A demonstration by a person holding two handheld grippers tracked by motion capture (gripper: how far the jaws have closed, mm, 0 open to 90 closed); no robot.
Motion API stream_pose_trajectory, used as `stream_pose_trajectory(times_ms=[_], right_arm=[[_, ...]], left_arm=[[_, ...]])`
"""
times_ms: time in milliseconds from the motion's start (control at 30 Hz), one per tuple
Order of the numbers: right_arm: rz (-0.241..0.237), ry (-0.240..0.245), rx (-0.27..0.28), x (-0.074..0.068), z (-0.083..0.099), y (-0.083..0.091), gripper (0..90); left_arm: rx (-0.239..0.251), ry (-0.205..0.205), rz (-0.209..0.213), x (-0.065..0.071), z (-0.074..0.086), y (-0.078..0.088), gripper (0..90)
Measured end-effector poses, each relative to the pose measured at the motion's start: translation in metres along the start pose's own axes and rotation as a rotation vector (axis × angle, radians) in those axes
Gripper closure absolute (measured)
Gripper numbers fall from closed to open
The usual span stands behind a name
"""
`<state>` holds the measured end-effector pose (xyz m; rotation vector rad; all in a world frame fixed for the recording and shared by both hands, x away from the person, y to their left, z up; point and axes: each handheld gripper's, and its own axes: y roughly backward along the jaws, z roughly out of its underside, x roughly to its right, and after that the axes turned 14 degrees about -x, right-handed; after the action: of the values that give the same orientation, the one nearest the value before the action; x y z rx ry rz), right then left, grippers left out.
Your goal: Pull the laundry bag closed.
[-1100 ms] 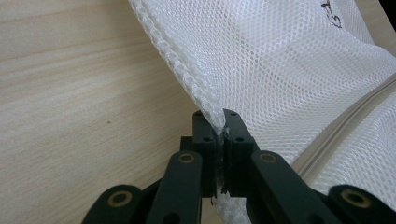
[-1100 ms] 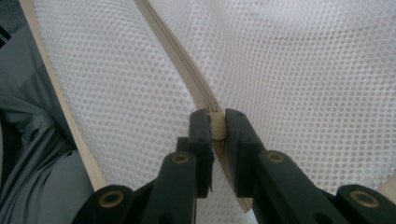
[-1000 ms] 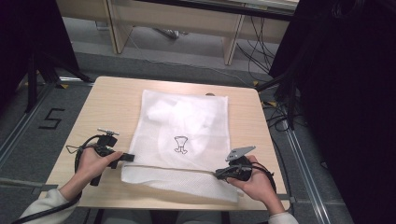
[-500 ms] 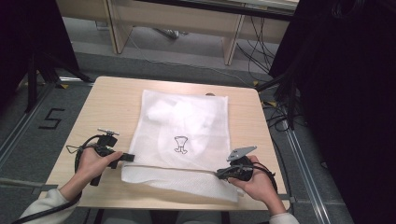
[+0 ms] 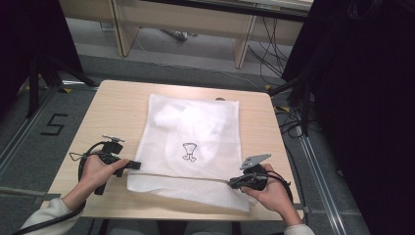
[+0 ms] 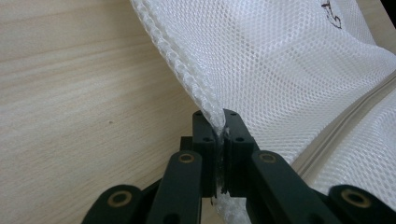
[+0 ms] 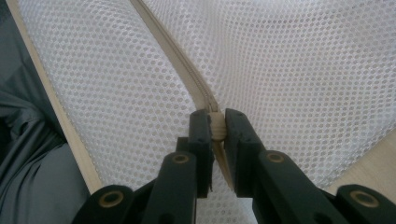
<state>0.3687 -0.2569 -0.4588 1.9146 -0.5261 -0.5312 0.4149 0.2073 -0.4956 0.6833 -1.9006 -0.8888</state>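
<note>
Closest to us, we are clamping the right gripper on the zip pull of the white mesh laundry bag, its jaws pinching that small beige tab where the zip line is running away across the netting. Over on the other side, we are gripping the left gripper tight on the bag's seamed left edge, the mesh bunching between the black pads. Both hands are resting low on the near part of the table, well apart, with the zip stretching between them. The bag is lying flat on the pale wooden table, reaching from the near edge towards the far one, a small black printed motif sitting near its middle and something white showing through the netting higher up. Beyond the tabletop, we are looking at a grey floor with a painted number five to the left, black cables trailing on the right, light wooden furniture legs at the back and dark curtains hanging at both sides.
</note>
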Motion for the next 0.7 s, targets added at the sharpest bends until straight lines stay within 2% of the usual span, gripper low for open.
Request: stream_pose_trajectory(times_ms=[67, 100, 133, 200, 333, 400, 433, 467, 500, 533, 700], right_arm=[[0.008, 0.002, -0.013, 0.0006, 0.0009, 0.0011, 82.4], [0.005, -0.004, 0.008, 0.0005, 0.0015, -0.0004, 82.4], [-0.004, -0.017, 0.004, -0.0003, 0.002, 0.0, 82.4], [0.006, 0.0, -0.008, 0.0021, 0.0025, 0.0017, 82.4], [-0.002, -0.004, -0.003, 0.0018, 0.0031, 0.0015, 82.4], [0.01, -0.013, -0.019, 0.001, 0.0038, 0.0015, 82.4], [0.017, -0.008, 0.0, 0.003, 0.0047, 0.0007, 82.4], [0.003, -0.015, 0.006, 0.0035, 0.0058, 0.0015, 82.4], [0.016, -0.012, 0.005, 0.0038, 0.0063, 0.0013, 82.4], [0.004, -0.012, -0.016, 0.0037, 0.0067, 0.0036, 82.4], [0.007, -0.012, -0.013, 0.0038, 0.0072, 0.003, 82.4]], left_arm=[[0.0, 0.0, -0.002, 0.0001, 0.0, 0.0, 84.9], [0.001, -0.001, -0.001, 0.0, 0.0, 0.0, 84.9], [0.001, -0.002, -0.003, 0.0001, 0.0, 0.0, 84.9], [0.0, -0.001, -0.001, 0.0002, 0.0, -0.0002, 84.9], [0.0, -0.002, -0.005, 0.0002, 0.0, -0.0001, 84.9], [-0.001, -0.001, -0.003, -0.0003, 0.0, 0.0001, 84.9], [0.0, -0.001, -0.001, -0.0001, 0.0, -0.0001, 84.9], [0.0, -0.002, -0.004, 0.0002, 0.0, -0.0002, 84.9], [-0.001, 0.0, 0.001, 0.0004, -0.0001, -0.0005, 84.9], [-0.002, 0.001, 0.001, 0.0005, 0.0, -0.0006, 84.9], [0.001, 0.0, -0.003, 0.0007, 0.0, -0.0002, 84.9]])
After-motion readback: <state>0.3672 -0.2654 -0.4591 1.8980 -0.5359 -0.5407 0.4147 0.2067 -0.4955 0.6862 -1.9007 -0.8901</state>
